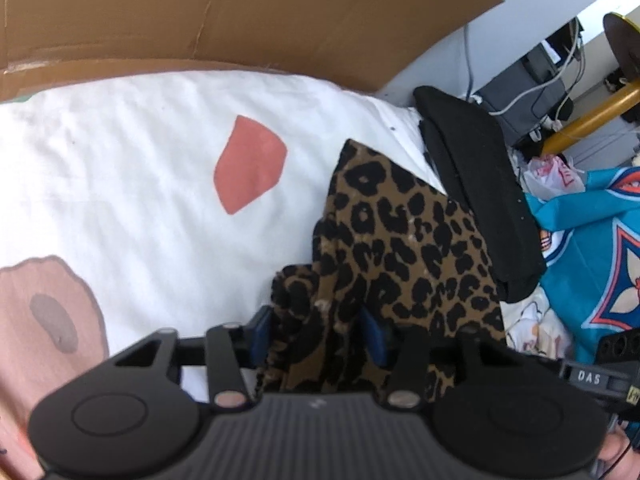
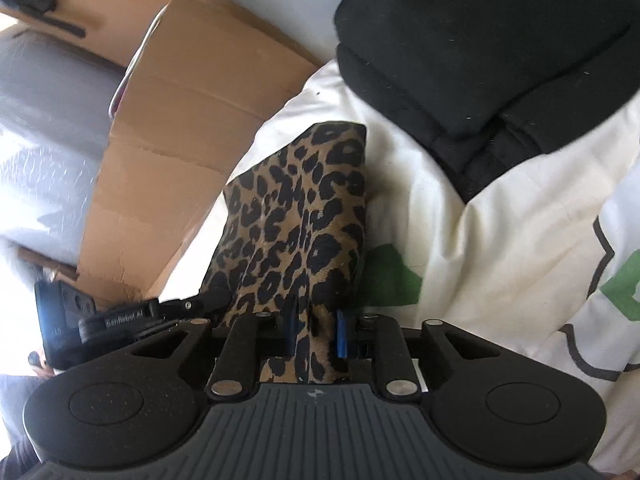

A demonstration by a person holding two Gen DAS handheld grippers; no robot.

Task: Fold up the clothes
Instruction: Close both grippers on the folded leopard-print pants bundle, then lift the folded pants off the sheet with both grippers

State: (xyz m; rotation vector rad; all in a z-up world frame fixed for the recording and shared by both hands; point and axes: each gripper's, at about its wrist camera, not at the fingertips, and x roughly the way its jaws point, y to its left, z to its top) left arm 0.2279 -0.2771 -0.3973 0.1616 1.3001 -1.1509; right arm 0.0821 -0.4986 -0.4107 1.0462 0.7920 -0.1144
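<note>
Left wrist: both tools clamp leopard-print garment between blue pads.

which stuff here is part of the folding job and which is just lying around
In the job:
- leopard-print brown and black garment
- left claw, shut on it
- right claw, shut on it
- folded black clothes stack

Lying about:
- brown cardboard sheet
- teal printed jersey
- white plastic bag

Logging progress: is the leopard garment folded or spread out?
Partly folded, not spread: the leopard garment is doubled into a narrow layered strip, gripped by the left gripper and the right gripper.
</note>
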